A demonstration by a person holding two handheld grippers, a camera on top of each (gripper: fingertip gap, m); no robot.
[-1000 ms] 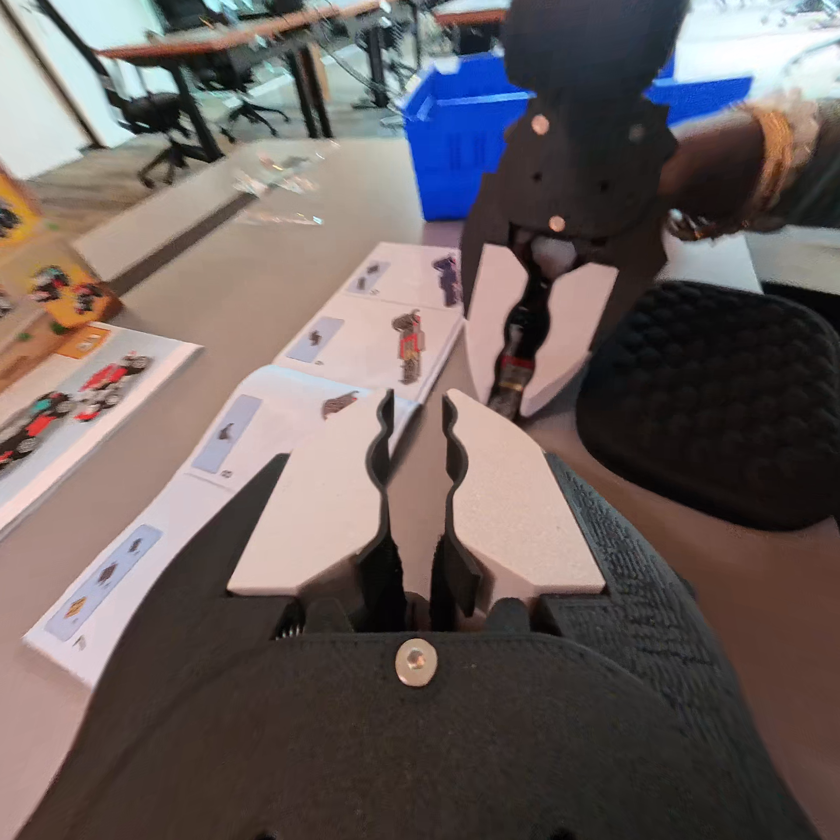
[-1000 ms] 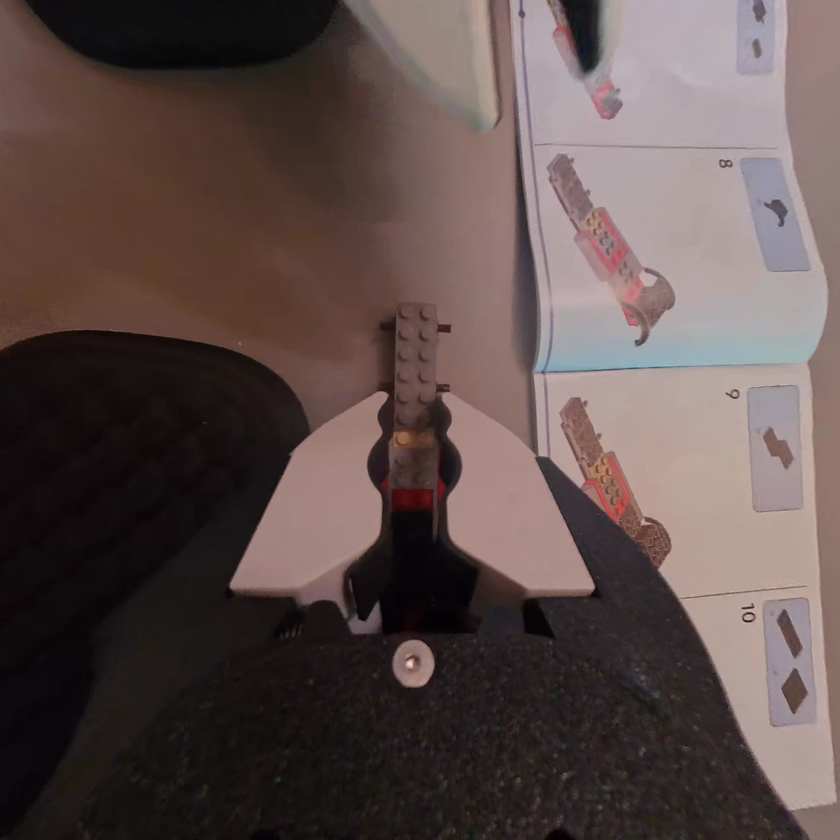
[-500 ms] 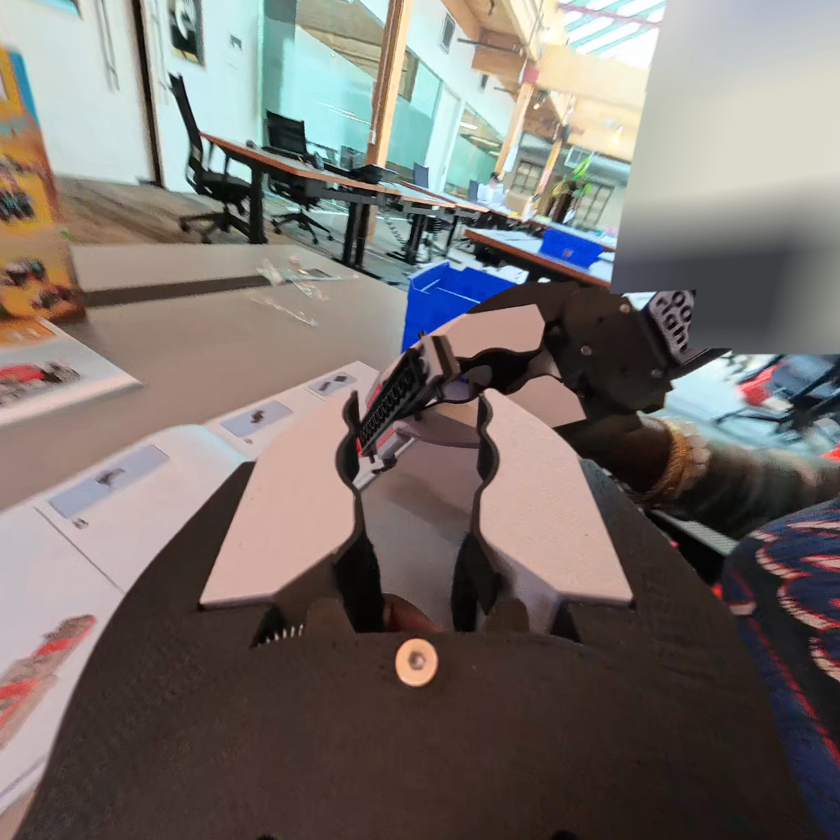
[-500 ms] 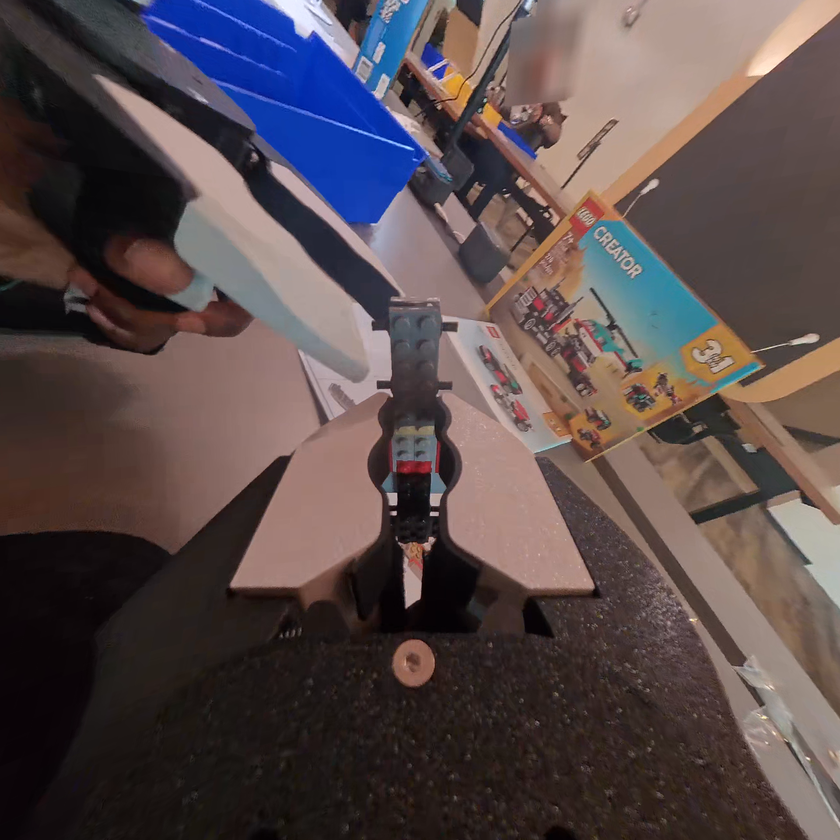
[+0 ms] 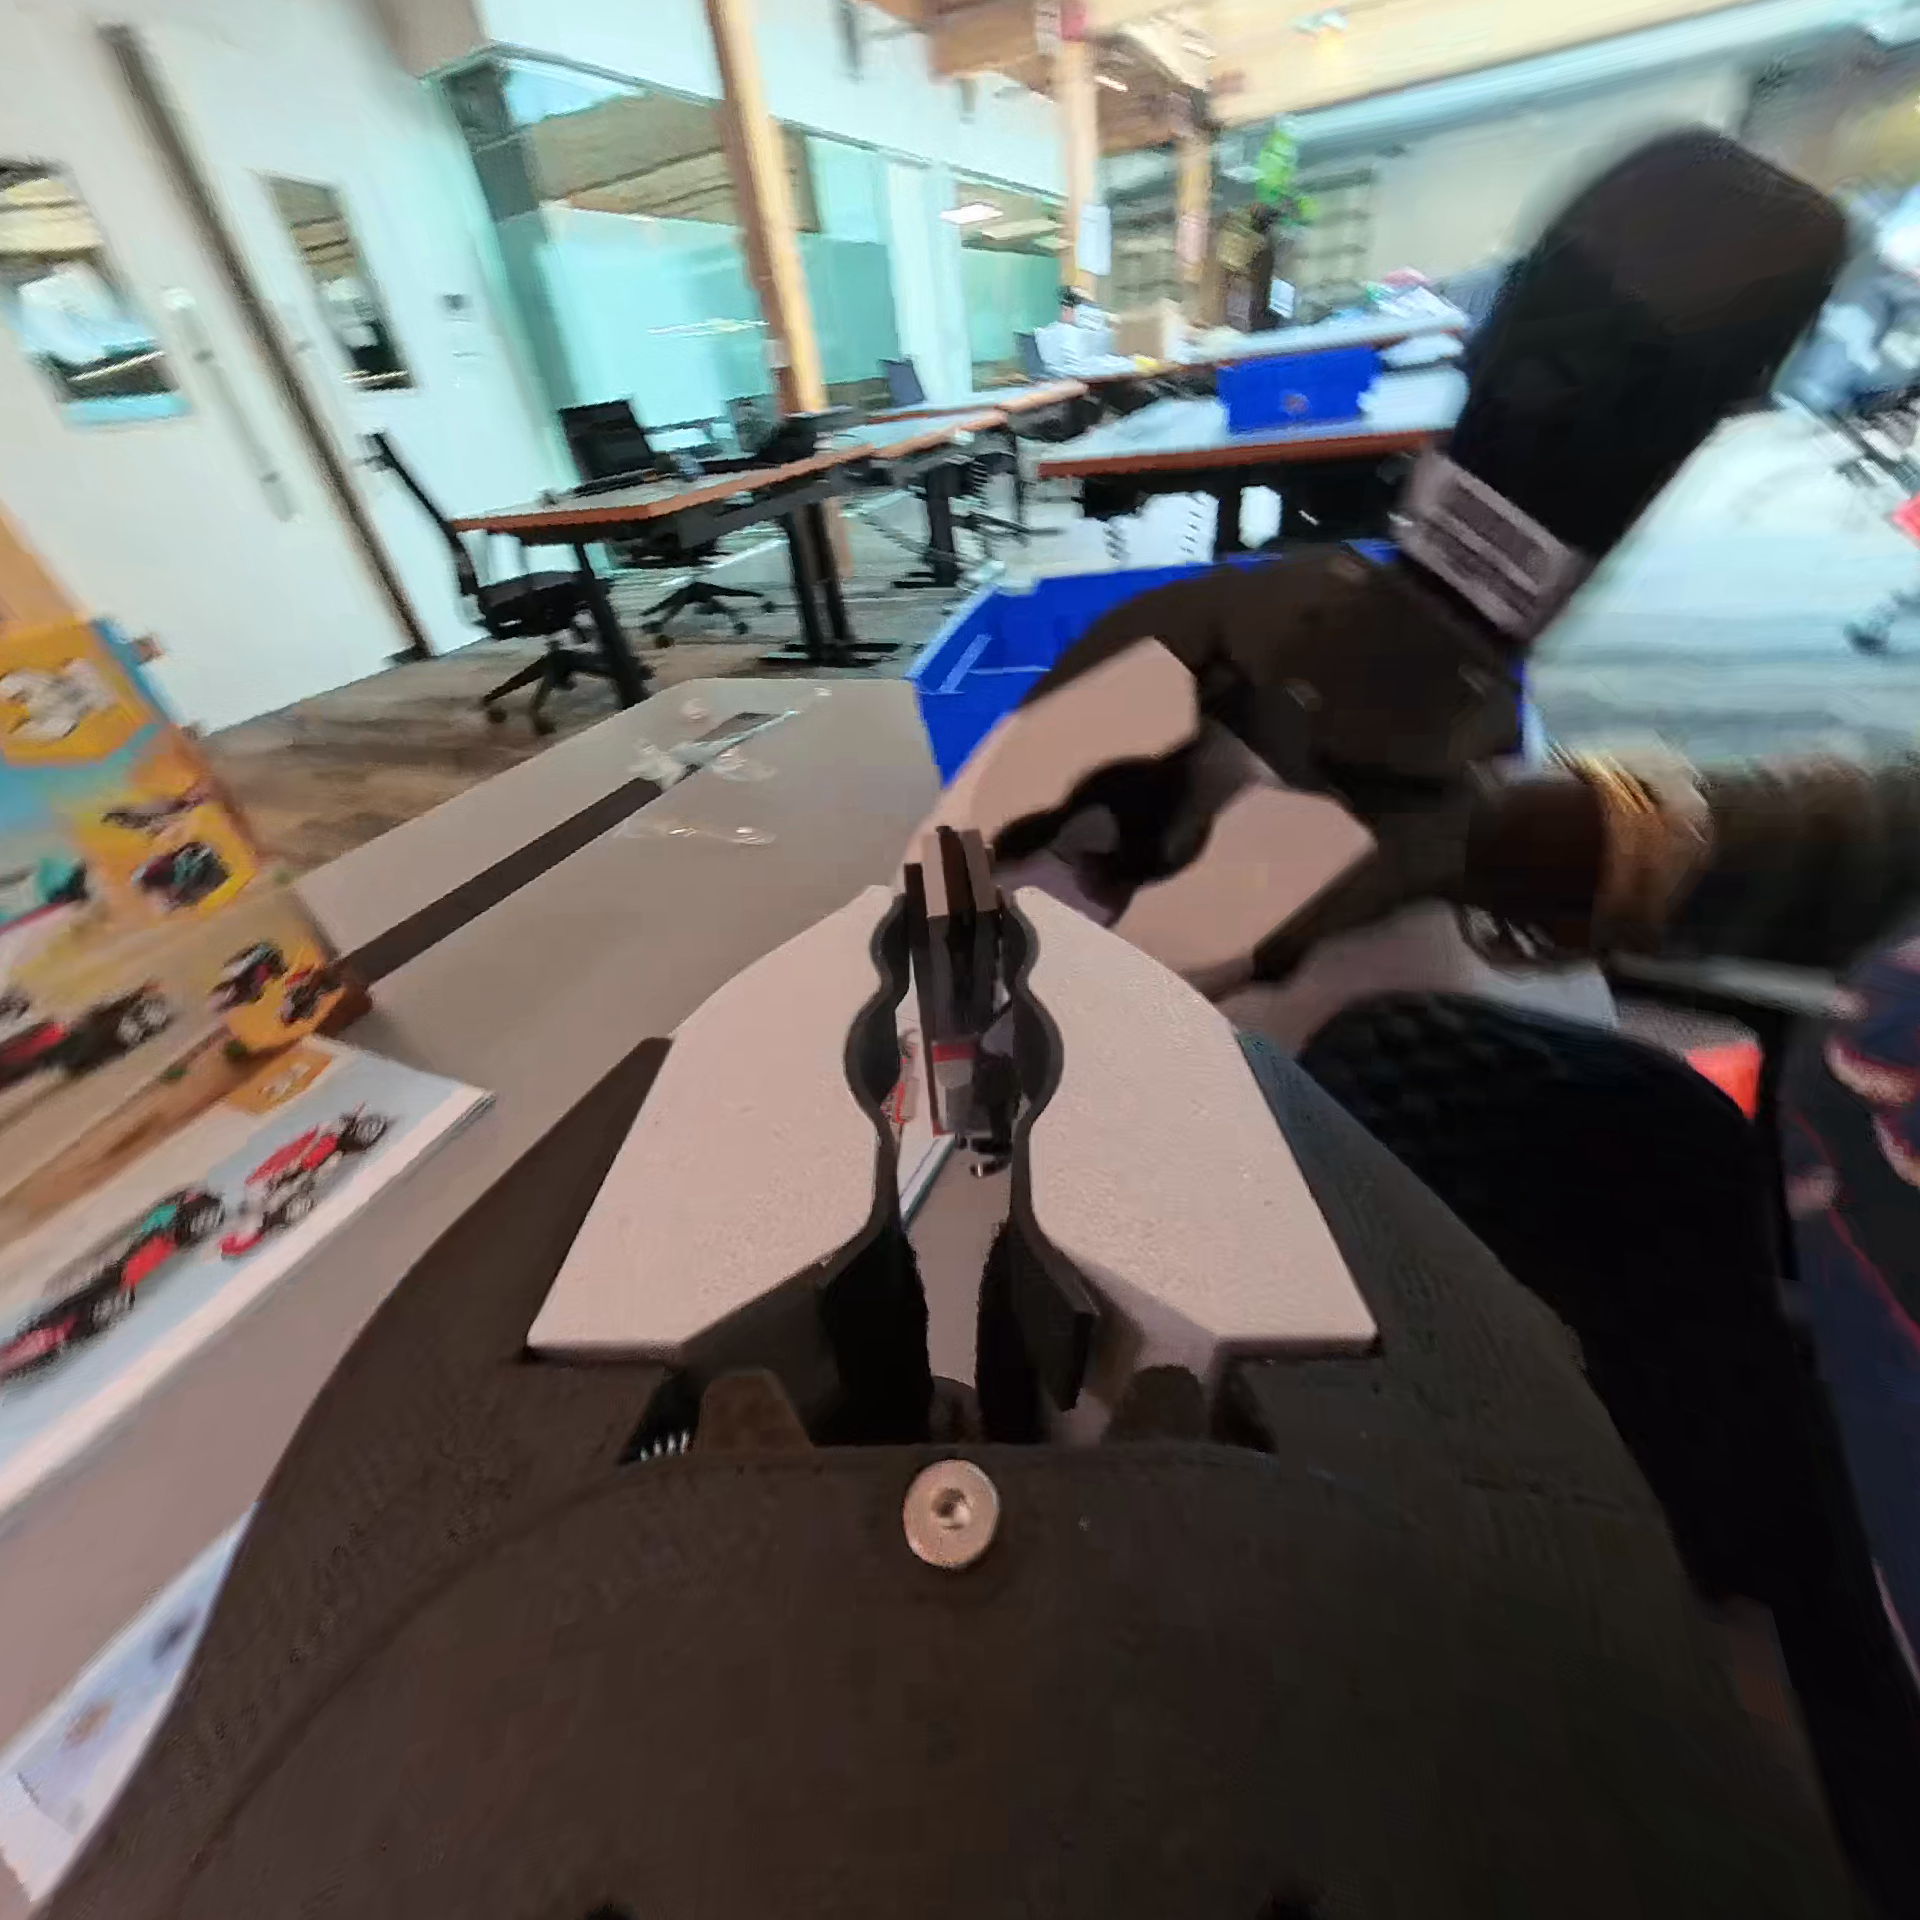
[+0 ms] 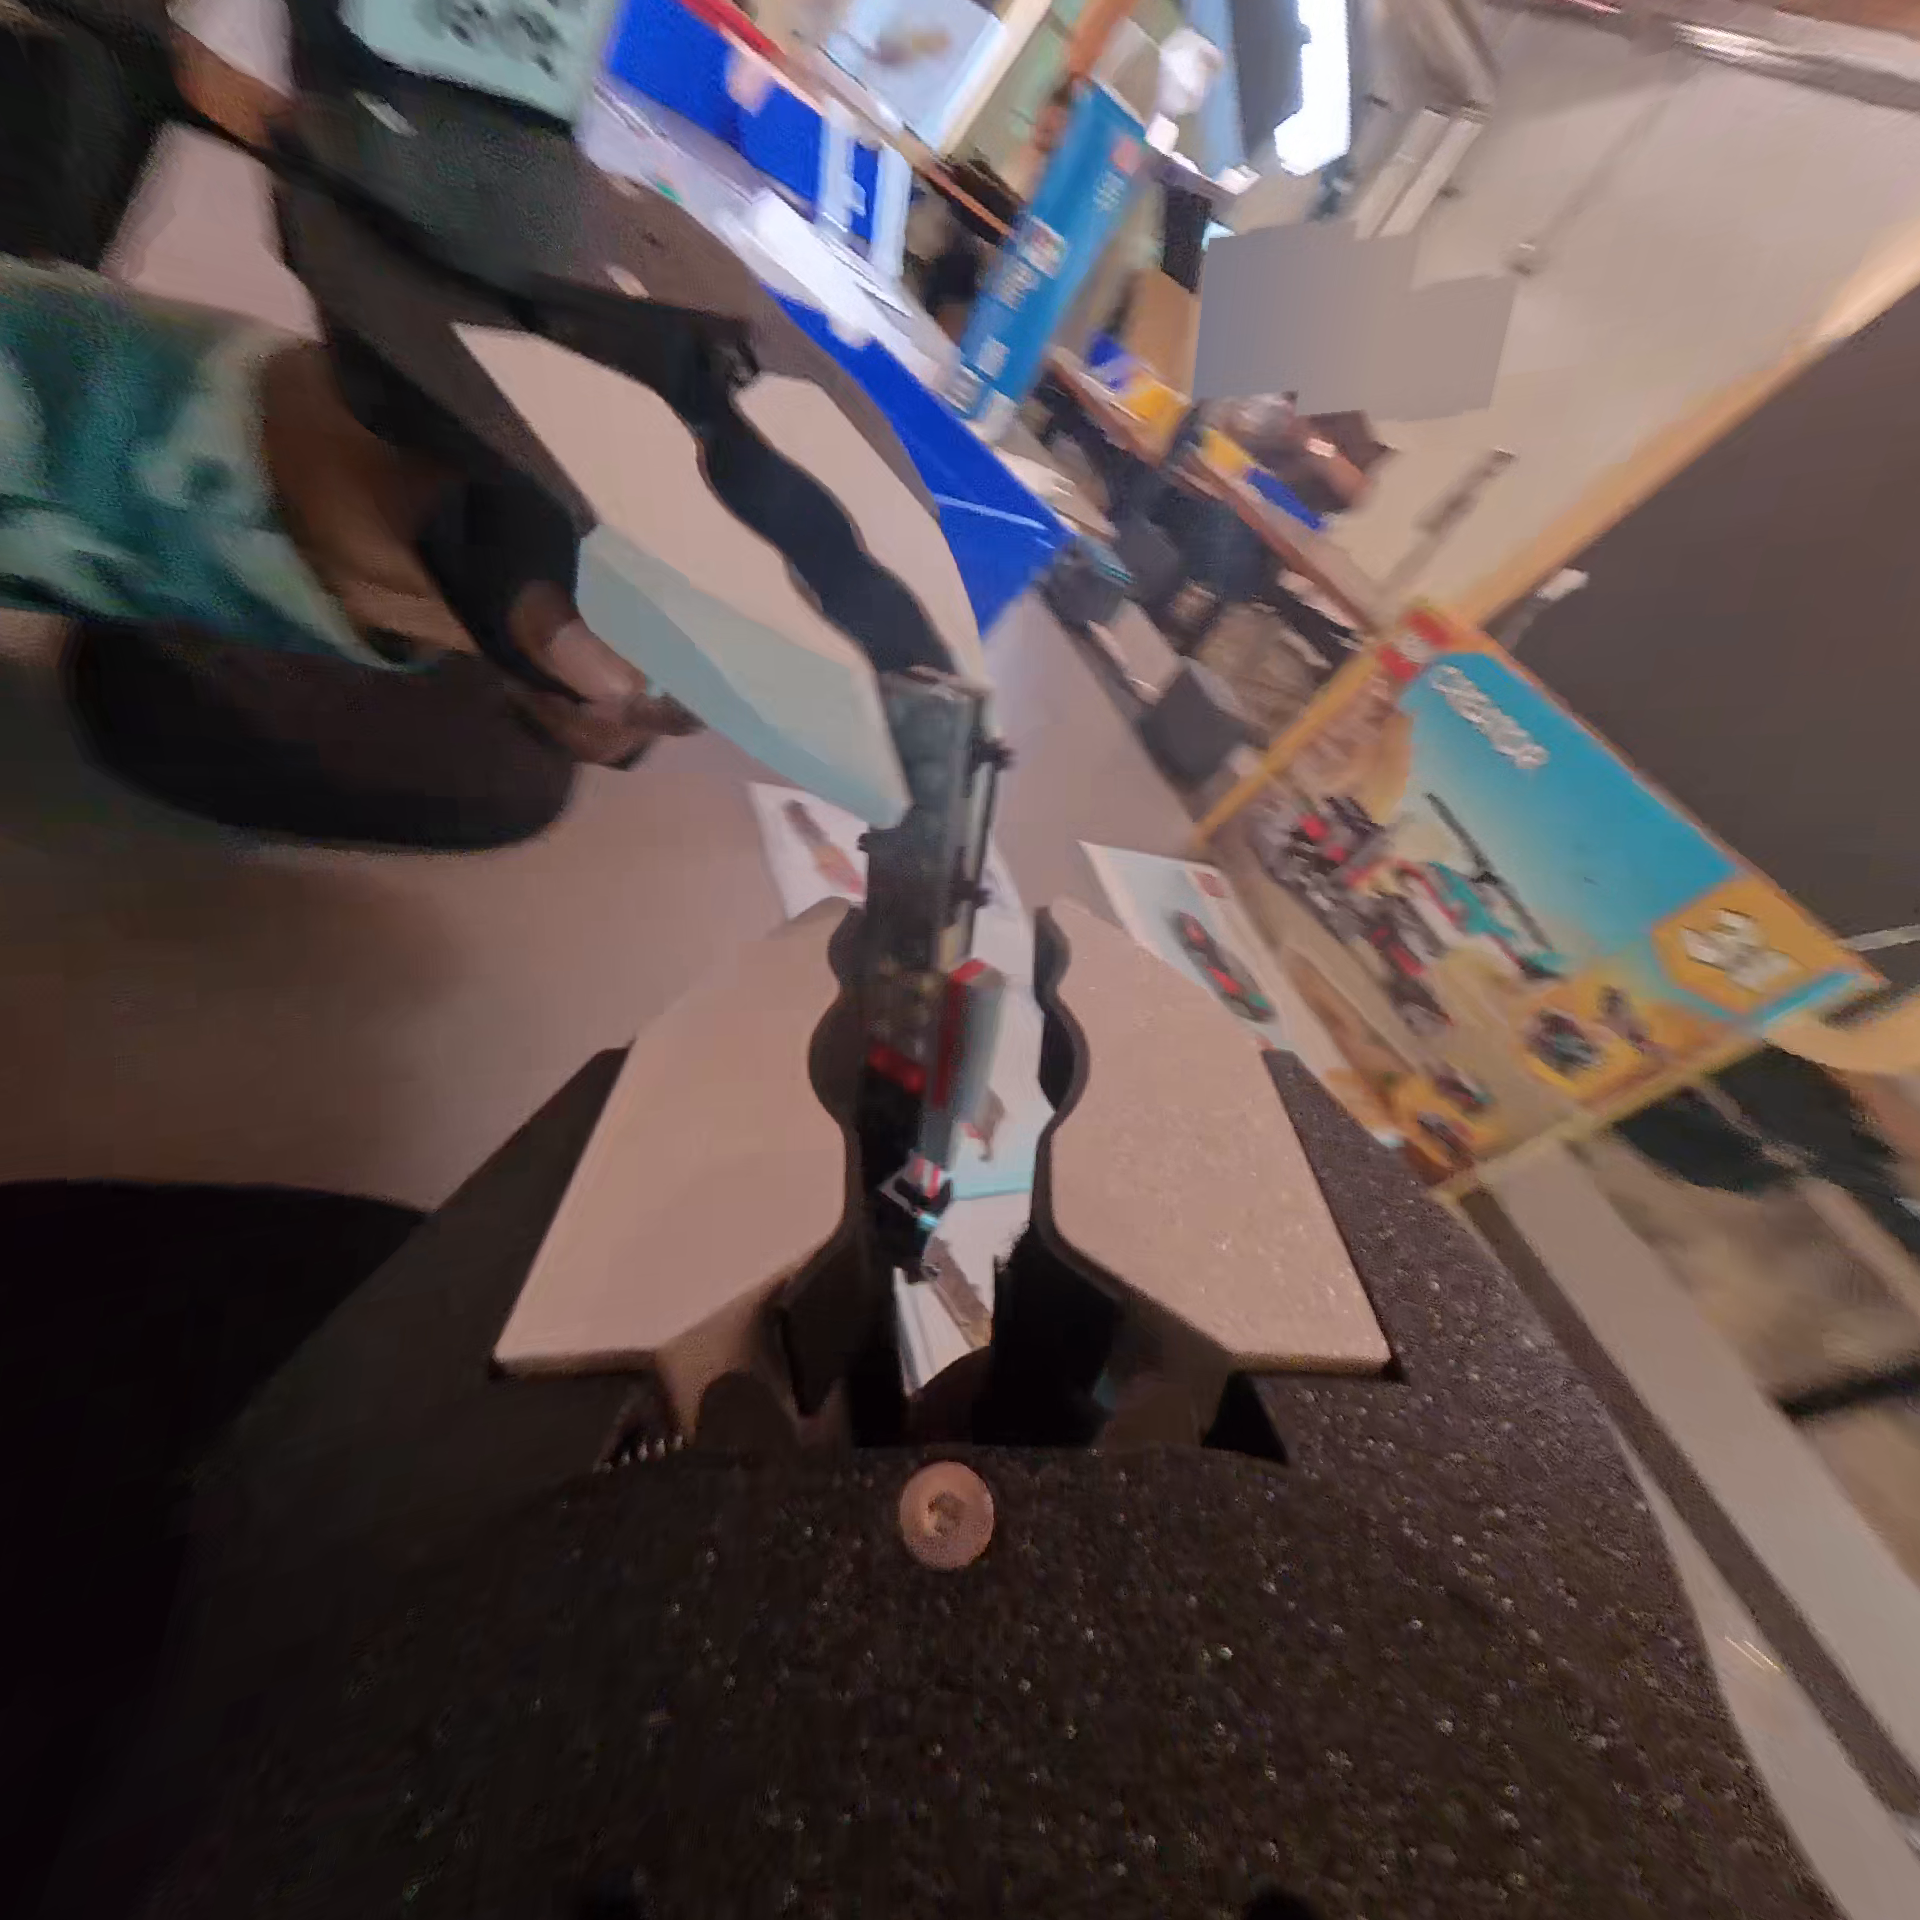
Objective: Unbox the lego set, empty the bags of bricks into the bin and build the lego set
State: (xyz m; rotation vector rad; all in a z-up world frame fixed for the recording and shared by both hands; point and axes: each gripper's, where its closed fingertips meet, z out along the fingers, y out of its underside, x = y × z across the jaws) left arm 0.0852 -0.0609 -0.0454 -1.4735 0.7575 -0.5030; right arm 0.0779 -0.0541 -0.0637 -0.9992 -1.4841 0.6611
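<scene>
Mid-build: box [image 6: 1538, 894] emptied; left gripper [image 5: 951, 935] clamped on half-built model [image 5: 961, 997], right gripper [image 6: 940, 935] parted around it; much left.

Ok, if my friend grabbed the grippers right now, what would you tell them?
Left gripper: shut on the half-built lego piece, held above the table.
Right gripper: open, fingers either side of that same piece, not gripping.
Blue bin is behind; booklet and box are on the table.
Done: clear bags look emptied; a small piece is built.
Left: add more bricks, following the booklet.
</scene>
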